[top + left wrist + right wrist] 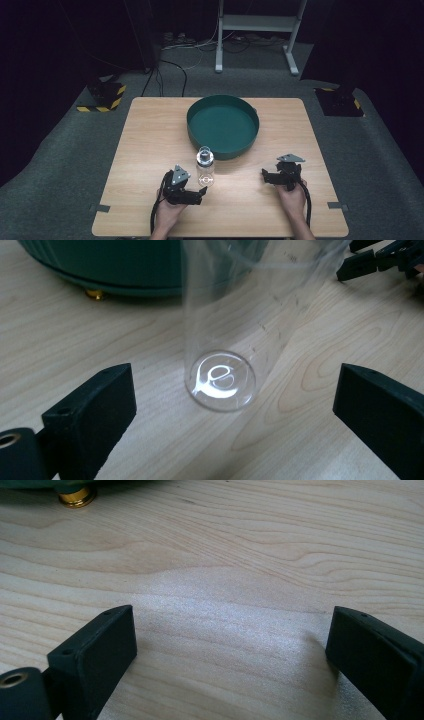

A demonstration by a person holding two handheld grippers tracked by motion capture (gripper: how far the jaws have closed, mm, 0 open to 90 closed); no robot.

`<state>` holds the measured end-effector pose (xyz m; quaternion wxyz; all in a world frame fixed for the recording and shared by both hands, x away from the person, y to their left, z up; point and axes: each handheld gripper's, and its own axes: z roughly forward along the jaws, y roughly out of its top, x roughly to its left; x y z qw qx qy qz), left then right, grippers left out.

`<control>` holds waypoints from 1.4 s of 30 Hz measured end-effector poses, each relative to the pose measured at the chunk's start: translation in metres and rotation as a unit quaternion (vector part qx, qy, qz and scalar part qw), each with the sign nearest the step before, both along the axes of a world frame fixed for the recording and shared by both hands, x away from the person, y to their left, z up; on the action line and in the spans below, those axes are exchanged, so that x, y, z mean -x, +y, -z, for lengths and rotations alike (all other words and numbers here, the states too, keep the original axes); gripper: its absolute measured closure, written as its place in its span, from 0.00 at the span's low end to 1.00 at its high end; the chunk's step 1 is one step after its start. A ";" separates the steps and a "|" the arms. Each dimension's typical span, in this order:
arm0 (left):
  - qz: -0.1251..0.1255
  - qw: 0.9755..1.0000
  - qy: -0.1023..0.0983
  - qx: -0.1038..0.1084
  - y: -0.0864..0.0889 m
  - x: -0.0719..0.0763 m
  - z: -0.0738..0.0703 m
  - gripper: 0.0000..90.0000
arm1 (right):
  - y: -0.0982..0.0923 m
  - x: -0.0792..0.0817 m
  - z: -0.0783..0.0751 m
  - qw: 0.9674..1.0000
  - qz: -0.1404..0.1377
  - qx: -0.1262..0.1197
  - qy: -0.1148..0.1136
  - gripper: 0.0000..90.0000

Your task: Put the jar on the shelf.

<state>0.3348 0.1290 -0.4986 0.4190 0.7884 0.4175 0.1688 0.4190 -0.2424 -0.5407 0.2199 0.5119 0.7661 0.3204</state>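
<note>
bottle (pixel 205 167), clear and upright, stands on the table (pixel 150 150) near the middle, a bit toward the near edge, just in front of the bowl (pixel 223 126). cap end up, see-through, wood grain shows through it. in the left gripper view its round base (pixel 220 380) sits flat on the wood, glare ring inside it.

bowl is dark green, round, low wall, set toward the far edge around the table's center. a small brass foot (pixel 93 293) shows under its rim in the left gripper view, and one (pixel 76 497) at the top left of the right gripper view.

left gripper (pixel 199 193) is on the near side of the table, left of center, held by the left hand (pixel 170 212), pointing at the bottle. jaws released, spread wide, one on each side of the bottle base in the left gripper view, neither touching it; bottle sits just ahead of the tips, in the gap's line. grey plate (pixel 180 175) on top.

right gripper (pixel 267 176) is on the near side toward the right edge, held by the right hand (pixel 292 197), well apart from the bottle. jaws released, wide apart, bare wood between them in the right gripper view, nothing grasped. its jaw tips also show at the top right corner of the left gripper view, far off.

cables trail from both grippers back toward the near edge. grey tape tabs (pixel 100 207) sit at the near left and near right table edges. floor is grey carpet, a white desk frame (pixel 255 25) behind the table.
</note>
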 end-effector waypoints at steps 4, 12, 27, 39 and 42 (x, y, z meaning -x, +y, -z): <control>0.002 1.000 -0.003 0.008 -0.003 -0.008 -0.004 0.06 | 0.000 0.000 0.000 1.000 0.000 0.000 0.000 0.06; 0.000 1.000 -0.021 0.010 -0.013 -0.016 -0.009 0.08 | 0.000 0.000 0.000 1.000 0.001 0.000 0.000 0.06; -0.006 0.999 -0.034 0.020 -0.023 -0.027 -0.013 0.15 | 0.000 0.000 0.000 1.000 0.001 0.000 0.000 0.06; -0.002 0.999 -0.034 0.016 -0.028 -0.029 -0.012 0.28 | 0.000 0.000 0.000 1.000 0.001 0.000 0.000 0.06; 0.001 0.999 -0.038 0.014 -0.028 -0.030 -0.012 0.32 | 0.000 0.000 0.000 1.000 0.001 0.000 0.000 0.06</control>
